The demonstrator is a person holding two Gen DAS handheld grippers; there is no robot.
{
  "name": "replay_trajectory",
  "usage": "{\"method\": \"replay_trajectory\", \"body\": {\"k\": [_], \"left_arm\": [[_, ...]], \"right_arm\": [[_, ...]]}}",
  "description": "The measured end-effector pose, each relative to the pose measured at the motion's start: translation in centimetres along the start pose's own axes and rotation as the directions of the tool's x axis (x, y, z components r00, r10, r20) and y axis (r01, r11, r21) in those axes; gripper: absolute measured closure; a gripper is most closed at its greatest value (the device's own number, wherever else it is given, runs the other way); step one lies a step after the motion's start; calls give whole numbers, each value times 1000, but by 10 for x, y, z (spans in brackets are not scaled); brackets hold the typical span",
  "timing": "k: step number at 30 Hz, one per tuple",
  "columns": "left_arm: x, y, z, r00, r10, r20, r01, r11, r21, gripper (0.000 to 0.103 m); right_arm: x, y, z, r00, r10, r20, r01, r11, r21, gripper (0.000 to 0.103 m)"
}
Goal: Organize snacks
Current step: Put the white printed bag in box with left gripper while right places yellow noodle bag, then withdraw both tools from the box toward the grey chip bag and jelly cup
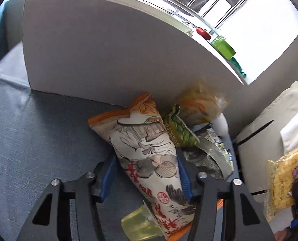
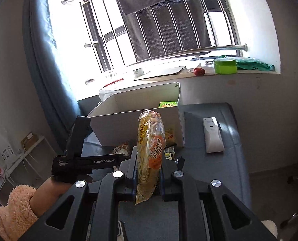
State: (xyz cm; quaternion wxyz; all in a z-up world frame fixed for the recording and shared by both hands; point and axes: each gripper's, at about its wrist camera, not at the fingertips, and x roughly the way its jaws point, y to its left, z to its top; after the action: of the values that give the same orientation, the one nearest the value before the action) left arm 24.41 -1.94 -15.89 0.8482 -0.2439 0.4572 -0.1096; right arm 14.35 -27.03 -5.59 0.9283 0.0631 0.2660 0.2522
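In the left wrist view my left gripper [image 1: 147, 172] straddles a long white and orange snack bag with ink drawings [image 1: 147, 150] lying on the dark grey table; the blue pads sit at its sides. A green pea bag [image 1: 179, 130], a yellow-orange bag [image 1: 201, 102] and a silver packet [image 1: 211, 154] lie by the white box [image 1: 108, 50]. A clear yellow jelly cup [image 1: 139, 225] lies near the gripper. In the right wrist view my right gripper [image 2: 149, 172] is shut on a yellow noodle packet [image 2: 149, 152], held upright before the white box [image 2: 137, 128]. A green packet [image 2: 168, 104] lies inside the box.
A white remote [image 2: 212, 135] lies on the table to the right of the box. The windowsill holds a green tub [image 2: 225, 65] and a red fruit [image 2: 198, 71]. The other hand-held gripper [image 2: 78, 150] and a pink sleeve [image 2: 10, 210] are at left. A white cushion [image 1: 269, 128] is at right.
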Motion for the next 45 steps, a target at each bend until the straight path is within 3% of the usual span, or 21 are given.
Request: {"method": "replay_trajectory", "body": {"k": [3,10,16,24,30,34,37,38,39,40,41,42,45], "left_arm": [[-12,3,-5,998,-44,46,44,999,6,61],[-84,-10,-3,968,-119,223,107,992,65,62],[-138,-22,21,938,-116,327,58,981,184,62],[-159,-29,90,904,-25,426,-91,964,250,62],[-127,-25,151,906,91,413,-216,939,267,62],[-99,-31,176,897,176,406,-317,897,310,62],[-81,-31,182,890,238,390,-380,859,343,57],[-77,-29,183,890,258,376,-392,854,341,43],[-76,-26,184,893,270,361,-393,858,330,28],[-77,-22,183,896,271,351,-386,867,316,0],[-80,-19,180,895,259,363,-378,873,310,0],[-85,-18,178,894,253,370,-375,874,309,0],[-97,-12,170,893,259,368,-376,879,293,0]], "right_arm": [[-3,-2,-2,1000,23,9,-23,1000,19,86],[-6,3,-1,999,32,21,-32,999,4,85],[4,6,12,998,61,21,-61,998,22,86],[52,7,76,988,150,27,-151,988,41,85],[109,1,132,993,118,3,-118,992,53,85],[144,-6,153,993,114,-31,-111,990,87,85],[165,-9,162,994,92,-51,-87,991,101,85],[171,-10,163,994,99,-53,-92,989,115,83],[176,-10,164,992,112,-59,-104,987,122,77],[181,-11,164,991,114,-72,-104,987,124,65],[183,-11,164,992,94,-83,-84,989,125,20],[183,-11,163,993,85,-78,-75,990,123,1],[174,-8,158,995,81,-59,-75,992,100,0]]}}
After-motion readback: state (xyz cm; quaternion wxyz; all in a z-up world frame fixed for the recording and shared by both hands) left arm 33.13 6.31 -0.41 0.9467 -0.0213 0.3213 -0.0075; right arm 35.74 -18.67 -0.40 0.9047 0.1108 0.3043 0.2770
